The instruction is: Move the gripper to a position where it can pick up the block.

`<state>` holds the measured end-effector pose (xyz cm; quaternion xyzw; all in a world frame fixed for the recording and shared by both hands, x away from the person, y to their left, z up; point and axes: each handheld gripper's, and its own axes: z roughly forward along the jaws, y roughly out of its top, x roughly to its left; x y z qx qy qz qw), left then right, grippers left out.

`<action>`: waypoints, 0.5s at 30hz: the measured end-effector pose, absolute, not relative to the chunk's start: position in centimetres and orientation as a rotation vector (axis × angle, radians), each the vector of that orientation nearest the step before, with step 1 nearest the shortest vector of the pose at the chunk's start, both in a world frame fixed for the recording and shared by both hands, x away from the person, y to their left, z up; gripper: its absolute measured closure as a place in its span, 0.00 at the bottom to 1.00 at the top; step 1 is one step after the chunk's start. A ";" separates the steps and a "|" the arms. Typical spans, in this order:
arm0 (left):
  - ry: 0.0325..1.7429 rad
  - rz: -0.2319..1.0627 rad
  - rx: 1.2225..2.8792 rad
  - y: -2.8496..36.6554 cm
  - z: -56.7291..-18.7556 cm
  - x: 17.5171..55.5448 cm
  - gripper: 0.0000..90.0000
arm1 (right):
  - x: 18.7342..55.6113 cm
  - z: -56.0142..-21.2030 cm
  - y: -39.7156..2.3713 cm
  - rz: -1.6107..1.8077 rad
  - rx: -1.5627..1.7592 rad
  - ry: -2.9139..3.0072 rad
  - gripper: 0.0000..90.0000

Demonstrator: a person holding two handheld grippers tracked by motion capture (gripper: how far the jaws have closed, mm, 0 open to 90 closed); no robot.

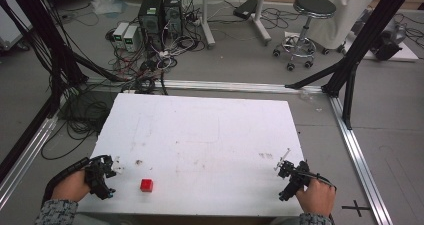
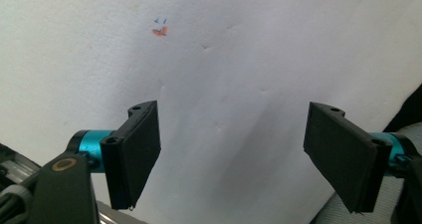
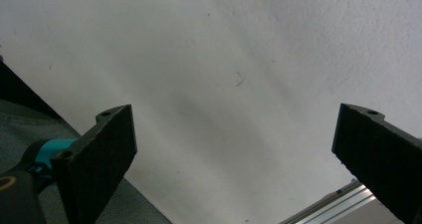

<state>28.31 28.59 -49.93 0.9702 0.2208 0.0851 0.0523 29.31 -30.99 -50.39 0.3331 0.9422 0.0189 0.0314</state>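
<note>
Holding 1 gripper in each hand, you have both set at the near edge of the white table (image 1: 210, 130). Your left gripper (image 1: 107, 177) sits at the near left corner, and in the left gripper view its 2 black jaws stand wide apart over bare white surface with nothing between them; a small orange and blue mark (image 2: 160, 30) shows on the tabletop ahead. Your right gripper (image 1: 286, 174) sits at the near right corner, and in the right gripper view its jaws are also spread wide, with nothing between them but the table.

Between your hands, 1 small red cube (image 1: 146, 185) rests on the table near the front edge, closer to your left gripper yet apart from it, and well apart from the right. A few dark smudges (image 1: 138, 162) mark the surface just beyond the cube.
</note>
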 end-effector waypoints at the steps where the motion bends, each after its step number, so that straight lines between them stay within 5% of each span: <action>1: 0.639 0.253 2.952 28.5 -49.9 28.4 0.25 | 29.3 -50.4 -31.0 0.056 1.026 2.901 0.03; 15: 0.344 0.237 2.989 27.3 -49.5 28.9 0.25 | 29.3 -50.2 -31.0 0.067 1.031 2.899 0.03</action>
